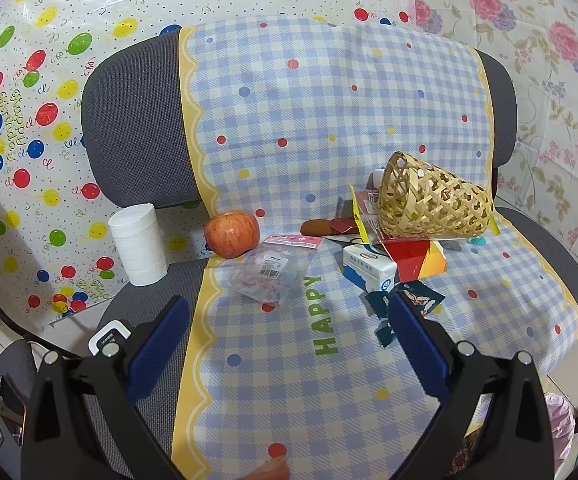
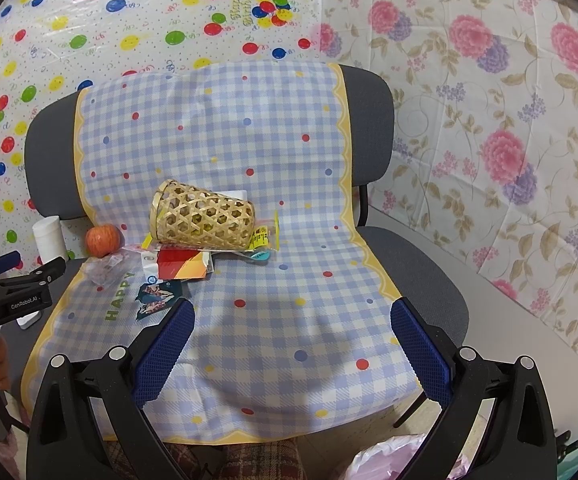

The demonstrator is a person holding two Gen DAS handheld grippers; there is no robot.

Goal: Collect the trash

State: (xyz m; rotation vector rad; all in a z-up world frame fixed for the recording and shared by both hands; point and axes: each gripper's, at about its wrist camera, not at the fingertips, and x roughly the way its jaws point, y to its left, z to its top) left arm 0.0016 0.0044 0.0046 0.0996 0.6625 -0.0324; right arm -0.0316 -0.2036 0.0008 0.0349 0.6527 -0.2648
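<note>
Both the left hand-held gripper point(image 1: 289, 312) and right hand-held gripper point(image 2: 293, 316) hover wide, empty. The woven bamboo basket point(image 2: 203, 220) lies tipped on the chair's checked cloth point(image 2: 289, 344), wrappers spilled beside it, awaiting pickup.

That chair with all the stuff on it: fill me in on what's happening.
A person holds two grippers over the cloth-covered chair. The left gripper and right gripper both have their jaws open and empty. A tipped bamboo basket, wrappers, a small carton, an apple and a paper roll lie untouched.
</note>
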